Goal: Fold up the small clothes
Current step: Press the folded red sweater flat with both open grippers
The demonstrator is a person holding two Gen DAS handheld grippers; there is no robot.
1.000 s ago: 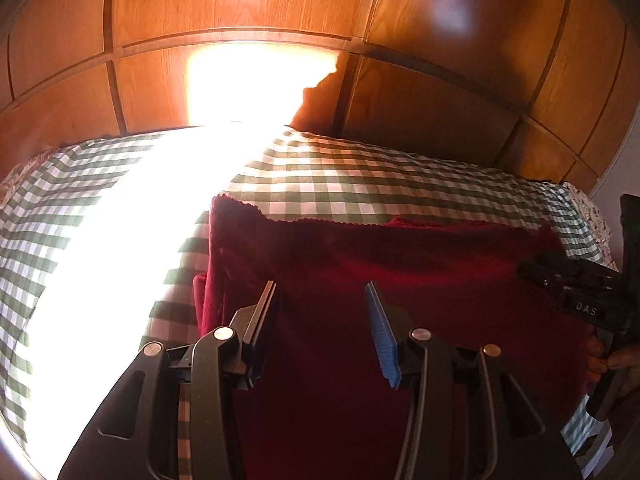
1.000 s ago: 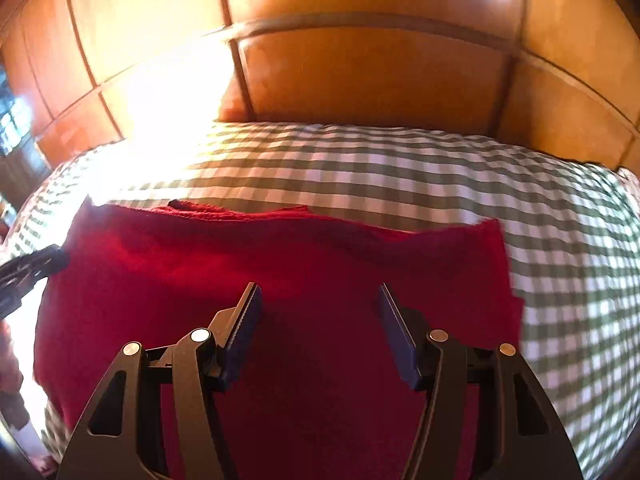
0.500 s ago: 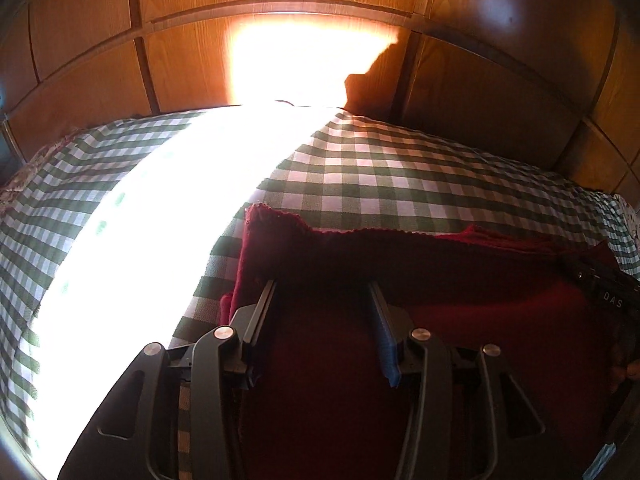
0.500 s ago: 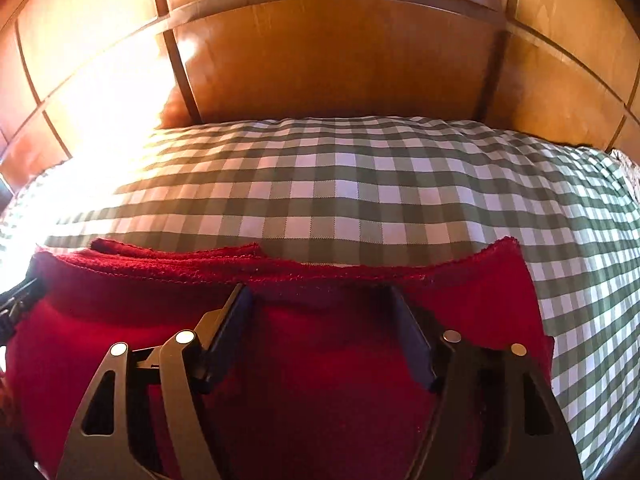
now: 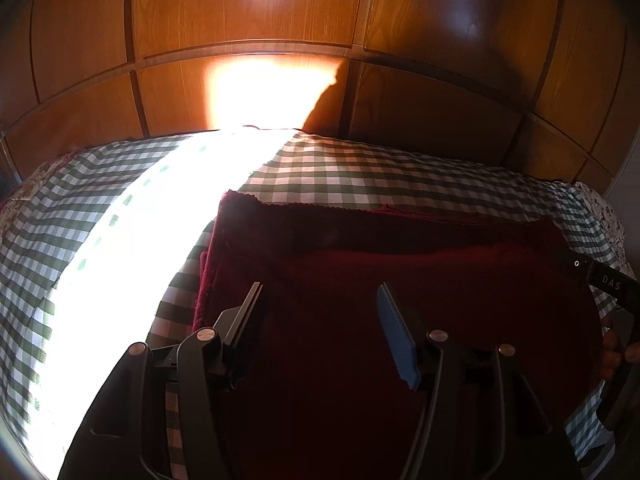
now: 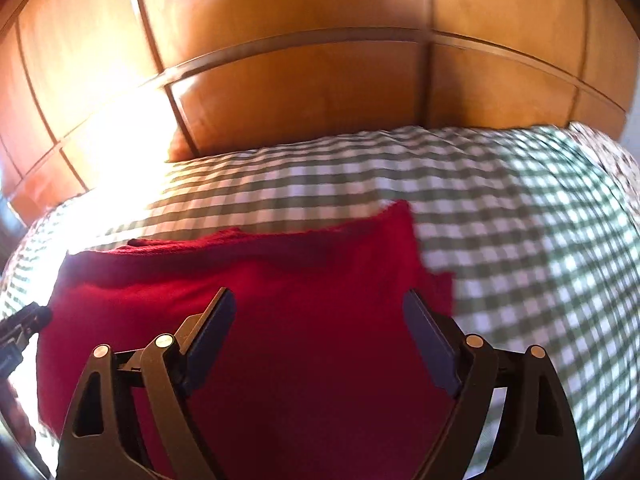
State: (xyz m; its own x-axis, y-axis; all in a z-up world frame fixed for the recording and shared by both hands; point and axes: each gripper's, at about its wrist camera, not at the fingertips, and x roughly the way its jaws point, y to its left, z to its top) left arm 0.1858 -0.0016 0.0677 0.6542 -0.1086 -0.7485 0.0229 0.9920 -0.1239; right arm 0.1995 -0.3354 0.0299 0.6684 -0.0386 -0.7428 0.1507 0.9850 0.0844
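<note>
Red cloth (image 5: 400, 280) lies folded on a green-checked bed (image 5: 360, 176). Left claw (image 5: 320, 320) and right claw (image 6: 320, 320) hover above it, jaws opening, gripping nothing.

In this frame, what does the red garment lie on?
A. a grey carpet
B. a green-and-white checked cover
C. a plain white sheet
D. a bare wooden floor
B: the red garment lies flat on the green-and-white checked cover, whose checks show beyond its far and right edges in the right wrist view.
</note>
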